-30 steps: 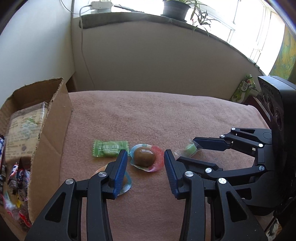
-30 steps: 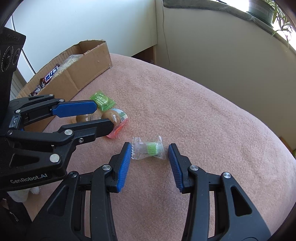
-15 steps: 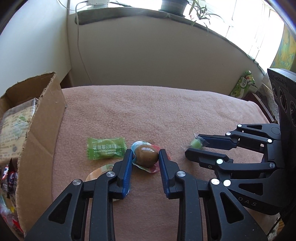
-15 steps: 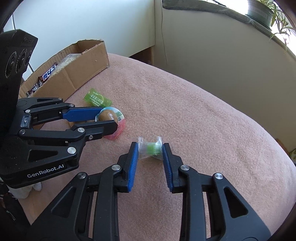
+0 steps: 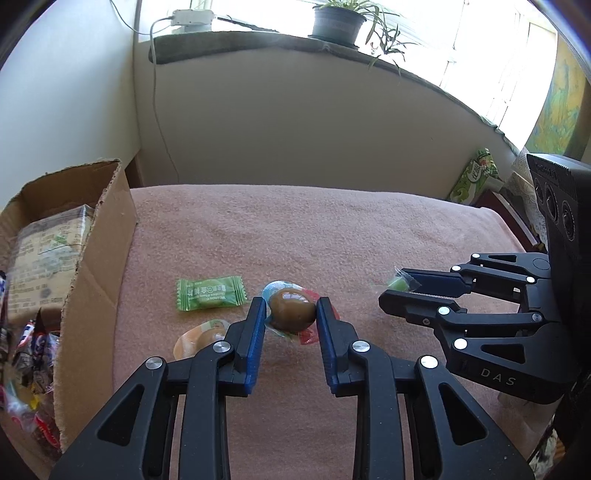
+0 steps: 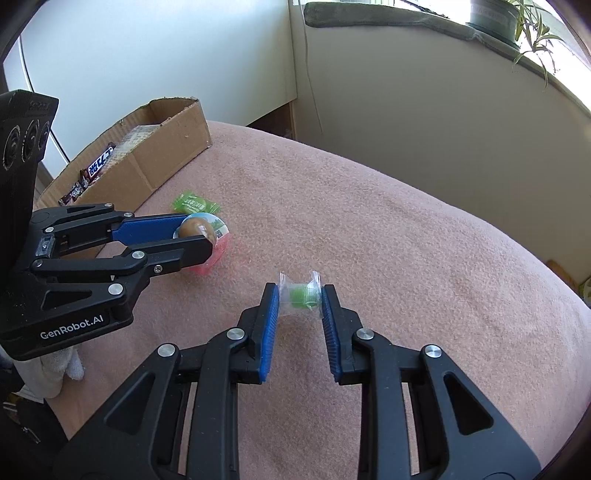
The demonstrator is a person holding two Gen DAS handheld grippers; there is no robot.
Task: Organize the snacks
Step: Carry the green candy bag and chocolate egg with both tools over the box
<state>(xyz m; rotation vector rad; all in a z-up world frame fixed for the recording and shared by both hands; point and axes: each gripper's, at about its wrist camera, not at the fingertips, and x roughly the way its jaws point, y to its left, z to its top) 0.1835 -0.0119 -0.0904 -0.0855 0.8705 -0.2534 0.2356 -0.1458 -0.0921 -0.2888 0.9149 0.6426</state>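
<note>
My left gripper (image 5: 291, 310) is shut on a brown egg-shaped snack in a clear, colourful wrapper (image 5: 291, 314), held a little above the pink blanket; it also shows in the right wrist view (image 6: 197, 230). My right gripper (image 6: 300, 299) is shut on a small green candy in a clear wrapper (image 6: 303, 295), also lifted; it also shows in the left wrist view (image 5: 398, 283). A green sachet (image 5: 210, 293) and an orange-topped jelly cup (image 5: 199, 334) lie on the blanket beside the left gripper.
An open cardboard box (image 5: 92, 258) holding several packaged snacks stands at the left edge of the blanket (image 5: 332, 229); it also shows in the right wrist view (image 6: 155, 155). A low wall with a sill and a potted plant (image 5: 336, 20) runs behind. A green packet (image 5: 474, 177) leans at the far right.
Both grippers have closed from open: the left onto the brown wrapped snack, the right onto the green candy. Both have since lifted slightly off the blanket.
</note>
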